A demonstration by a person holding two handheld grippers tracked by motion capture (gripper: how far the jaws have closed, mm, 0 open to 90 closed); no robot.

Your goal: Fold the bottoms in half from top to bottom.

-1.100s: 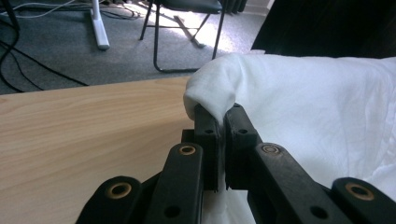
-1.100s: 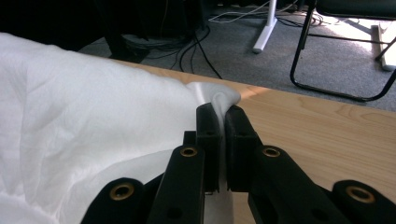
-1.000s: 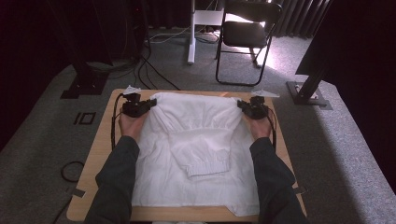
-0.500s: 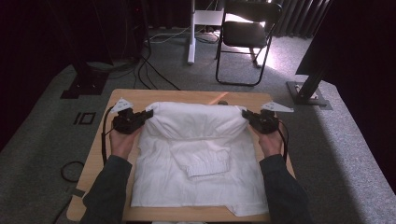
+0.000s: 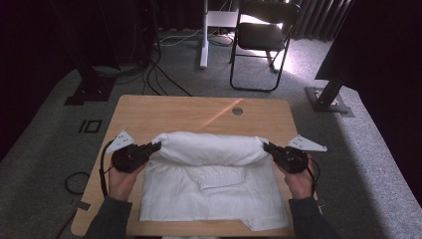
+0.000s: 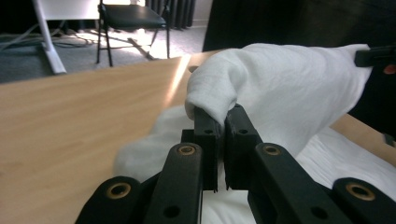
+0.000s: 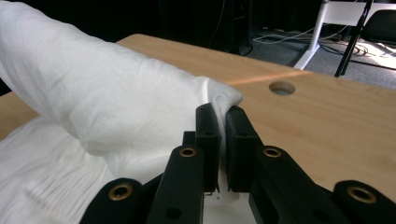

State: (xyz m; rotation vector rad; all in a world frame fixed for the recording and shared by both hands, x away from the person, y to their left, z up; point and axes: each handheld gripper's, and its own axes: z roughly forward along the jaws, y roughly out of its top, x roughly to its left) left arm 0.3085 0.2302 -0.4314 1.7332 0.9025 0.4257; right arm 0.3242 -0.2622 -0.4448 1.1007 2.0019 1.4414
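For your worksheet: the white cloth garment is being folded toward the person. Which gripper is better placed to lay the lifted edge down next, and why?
Neither clearly. The left gripper and the right gripper each pinch one end of the white cloth garment, level with each other above the wooden table. The fold probably needs both lowering together.

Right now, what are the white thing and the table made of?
The white folded garment looks like soft matte cotton cloth: it wrinkles and drapes. The tan table looks like smooth wood or wood laminate, with faint grain and a soft sheen.

Black chair (image 5: 261, 37) stands on grey carpet (image 5: 378, 164).
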